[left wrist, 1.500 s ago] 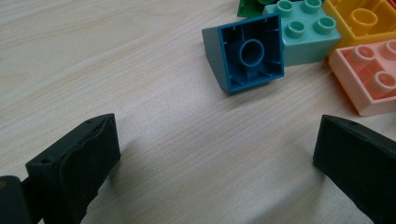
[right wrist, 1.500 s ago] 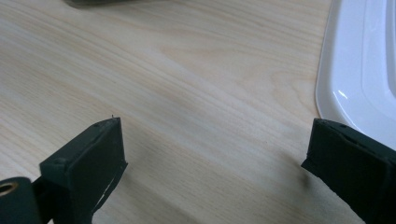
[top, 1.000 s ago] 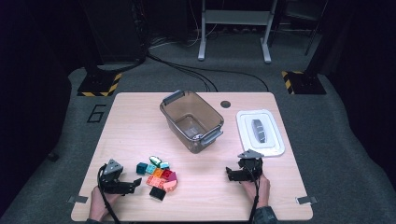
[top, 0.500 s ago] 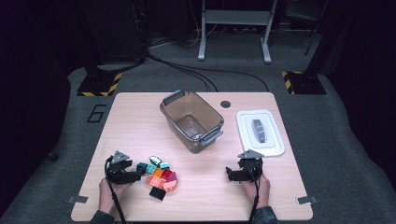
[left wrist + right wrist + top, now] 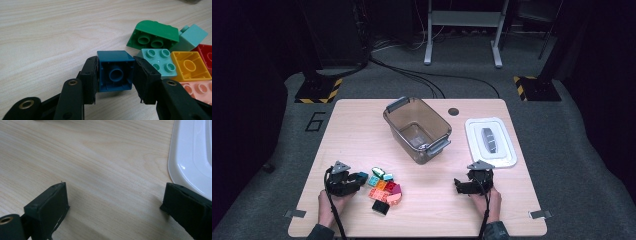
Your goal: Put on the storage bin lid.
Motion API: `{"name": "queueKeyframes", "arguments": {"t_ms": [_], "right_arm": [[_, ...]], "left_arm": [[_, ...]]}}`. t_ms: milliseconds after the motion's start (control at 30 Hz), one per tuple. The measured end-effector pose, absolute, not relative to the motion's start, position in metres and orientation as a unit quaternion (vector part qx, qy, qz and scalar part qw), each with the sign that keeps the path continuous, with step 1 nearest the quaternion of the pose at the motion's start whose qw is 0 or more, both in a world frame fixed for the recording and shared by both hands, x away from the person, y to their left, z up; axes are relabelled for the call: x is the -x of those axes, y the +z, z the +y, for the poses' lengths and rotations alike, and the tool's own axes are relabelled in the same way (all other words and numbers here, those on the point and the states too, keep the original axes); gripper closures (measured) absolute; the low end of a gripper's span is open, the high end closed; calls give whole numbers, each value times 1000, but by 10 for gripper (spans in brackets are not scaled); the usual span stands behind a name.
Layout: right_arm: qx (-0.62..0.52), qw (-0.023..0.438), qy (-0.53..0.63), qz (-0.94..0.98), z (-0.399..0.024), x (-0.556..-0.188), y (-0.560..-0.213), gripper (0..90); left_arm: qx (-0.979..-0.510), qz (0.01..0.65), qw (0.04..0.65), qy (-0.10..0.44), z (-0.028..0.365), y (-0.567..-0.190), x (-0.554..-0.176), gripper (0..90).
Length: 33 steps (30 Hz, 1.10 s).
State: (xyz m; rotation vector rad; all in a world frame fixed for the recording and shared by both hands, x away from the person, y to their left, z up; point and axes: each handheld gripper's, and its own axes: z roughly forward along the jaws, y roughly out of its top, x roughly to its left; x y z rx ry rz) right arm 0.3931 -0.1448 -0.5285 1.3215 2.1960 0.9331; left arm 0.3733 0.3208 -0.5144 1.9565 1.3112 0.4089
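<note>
A dark blue brick [image 5: 115, 72] lies on its side on the wooden table [image 5: 362, 130], at the left edge of a pile of coloured bricks [image 5: 384, 189]. My left gripper [image 5: 115, 63] has just been closing and its pads now press both sides of that brick. In the high view the left gripper [image 5: 360, 178] sits at the front left, with the blue brick [image 5: 363, 175] at its tips. My right gripper [image 5: 458, 185] rests at the front right. Its jaws stand wide apart over bare wood in the right gripper view [image 5: 115, 192], with nothing between them.
Beside the held brick lie a green brick [image 5: 152, 35], a mint brick [image 5: 160, 61] and a yellow brick [image 5: 188, 66]. A clear brown bin [image 5: 398, 106] stands mid-table. A white lid [image 5: 504, 150] lies at the right, close to the right gripper.
The left gripper's jaws came together around the blue brick at the pile's left edge. The right hand kept still.
</note>
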Motion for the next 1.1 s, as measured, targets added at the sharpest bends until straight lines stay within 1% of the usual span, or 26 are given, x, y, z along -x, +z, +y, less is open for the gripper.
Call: {"name": "queueKeyframes", "arguments": {"t_ms": [300,333,533,1100], "right_arm": [[-477,209,338,784,-144,-393,-529,53],[-477,208,338,784,-144,-393,-529,53],[-473,205,336,788,-145,-393,-529,50],[-478,203,340,784,-146,-396,-529,50]], "left_arm": [[-754,510,378,169,323,-516,-374,581],[-754,513,378,161,325,-514,-375,584],[-749,514,386,159,329,-513,-374,589],[-757,491,402,158,326,-477,-380,589]]}}
